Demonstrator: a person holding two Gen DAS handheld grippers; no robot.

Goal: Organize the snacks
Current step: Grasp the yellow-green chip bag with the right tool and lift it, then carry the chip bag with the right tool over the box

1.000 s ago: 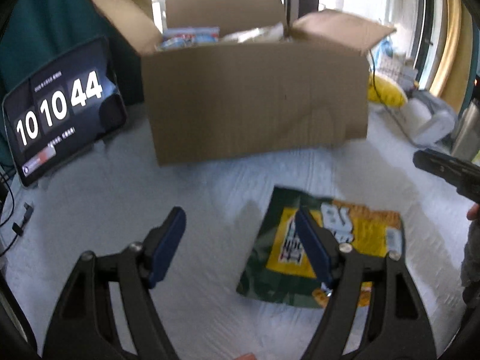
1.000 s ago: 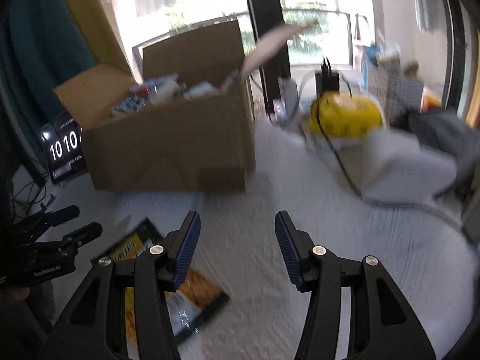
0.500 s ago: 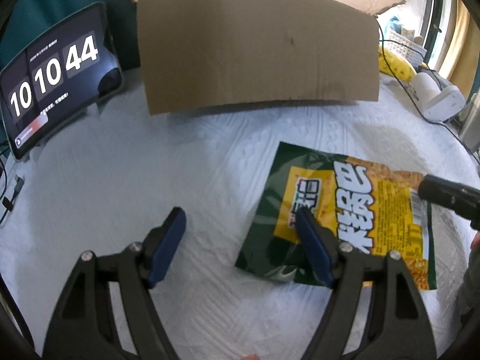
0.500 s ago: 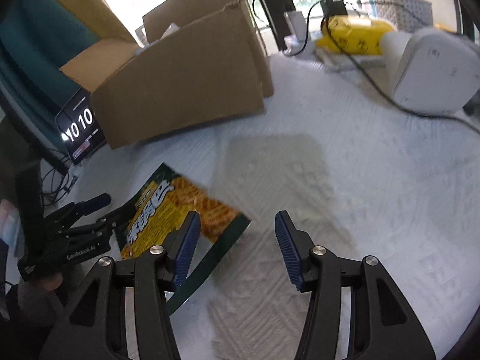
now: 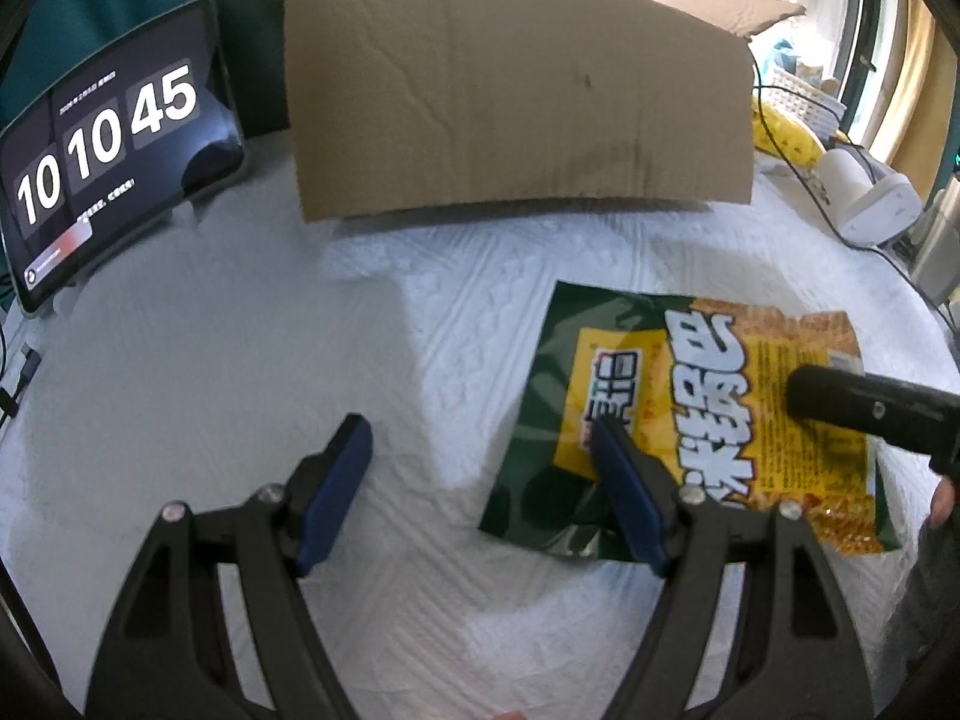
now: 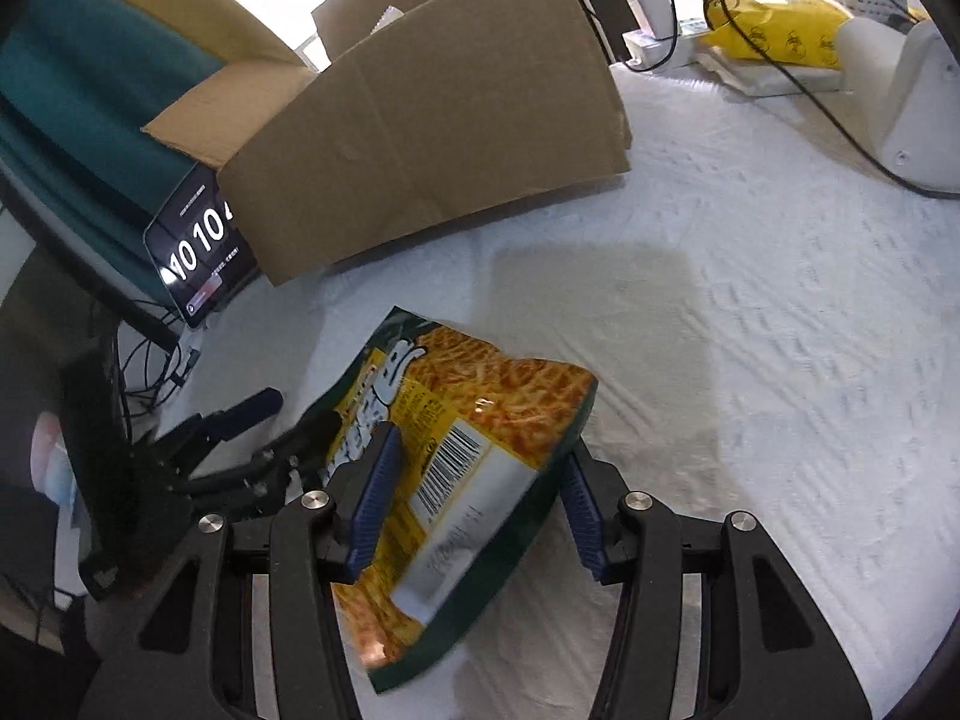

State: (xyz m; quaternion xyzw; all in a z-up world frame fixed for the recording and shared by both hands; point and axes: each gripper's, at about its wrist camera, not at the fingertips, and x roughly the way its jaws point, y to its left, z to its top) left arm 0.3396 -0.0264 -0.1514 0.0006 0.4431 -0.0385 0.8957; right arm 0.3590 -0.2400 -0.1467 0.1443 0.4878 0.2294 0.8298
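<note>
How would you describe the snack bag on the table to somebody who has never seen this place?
Find the big brown cardboard box standing on the white table. In front of it, nearer to you, the snack bag lies flat. It is the only flat packet there: dark green edges, a yellow-orange middle with large white letters, and a barcode at one end.

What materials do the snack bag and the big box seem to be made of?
Snack bag: probably thin plastic film, glossy; it shows glare and creases. Box: plain brown cardboard, matte, with fold creases and open flaps.
</note>
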